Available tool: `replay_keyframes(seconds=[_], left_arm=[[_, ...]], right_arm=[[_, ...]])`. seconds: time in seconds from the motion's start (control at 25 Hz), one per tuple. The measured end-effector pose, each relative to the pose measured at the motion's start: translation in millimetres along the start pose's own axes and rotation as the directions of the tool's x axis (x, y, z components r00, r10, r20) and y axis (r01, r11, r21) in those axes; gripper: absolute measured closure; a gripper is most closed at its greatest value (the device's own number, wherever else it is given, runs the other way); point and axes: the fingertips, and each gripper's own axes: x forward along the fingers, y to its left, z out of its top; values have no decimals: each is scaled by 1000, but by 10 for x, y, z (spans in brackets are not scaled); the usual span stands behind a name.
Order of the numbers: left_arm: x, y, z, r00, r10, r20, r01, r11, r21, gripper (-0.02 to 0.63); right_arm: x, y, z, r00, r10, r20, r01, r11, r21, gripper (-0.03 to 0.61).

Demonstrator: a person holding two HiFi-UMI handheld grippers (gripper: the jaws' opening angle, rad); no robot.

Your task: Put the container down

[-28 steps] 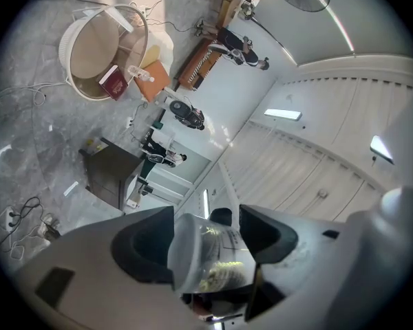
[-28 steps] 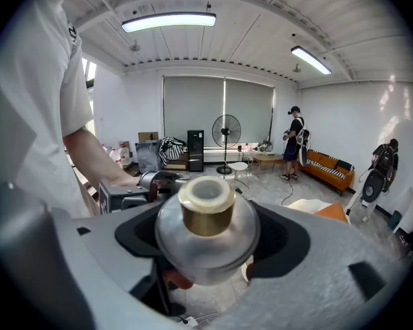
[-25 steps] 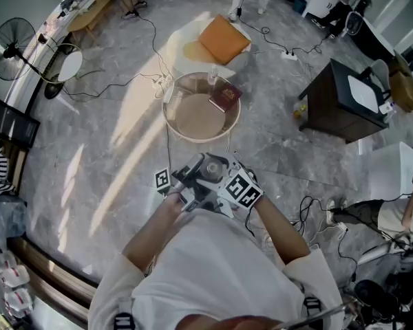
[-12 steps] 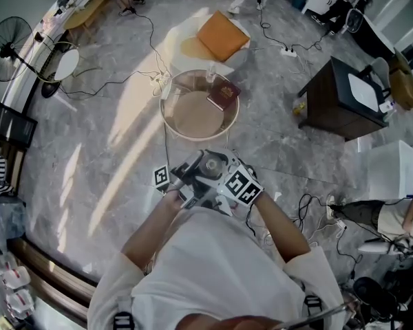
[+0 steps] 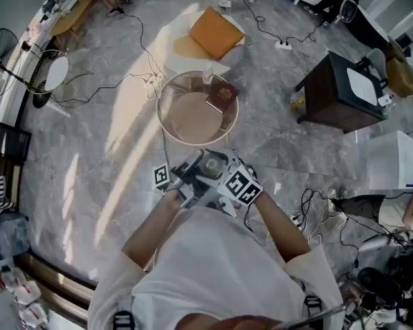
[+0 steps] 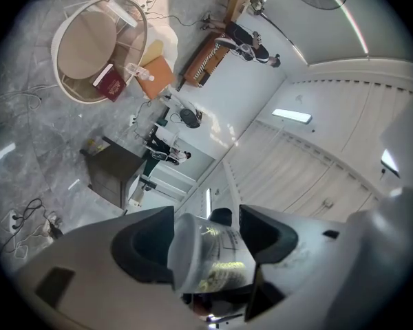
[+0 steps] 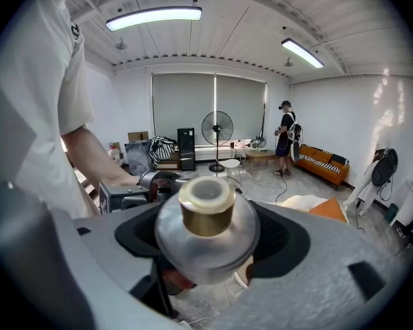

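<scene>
My left gripper (image 6: 205, 234) and right gripper (image 7: 208, 234) both have fingers pinching the container (image 7: 206, 215) — held at my chest, nothing set down yet — the round tabletop (image 5: 189, 115) lies ahead.

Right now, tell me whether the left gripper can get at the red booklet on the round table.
Probably not: the left gripper is shut on a white container, close to the body; the red booklet lies far across the round table.

left gripper (image 6: 206, 234) | fingers (image 6: 146, 247) clamped on container (image 6: 212, 261) | right gripper (image 7: 206, 234) | likewise clamped
</scene>
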Motion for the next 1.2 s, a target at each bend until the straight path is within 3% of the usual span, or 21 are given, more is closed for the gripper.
replay_keyframes(seconds=[0.72, 1.2], left_arm=[[318, -384, 1150, 992, 48, -118, -55, 997, -53, 347], [279, -497, 1552, 987, 71, -145, -83, 994, -76, 347]], right_arm=[[871, -871, 481, 993, -117, -7, 117, 990, 82, 241], [1256, -1057, 642, 989, -146, -7, 145, 982, 121, 241]])
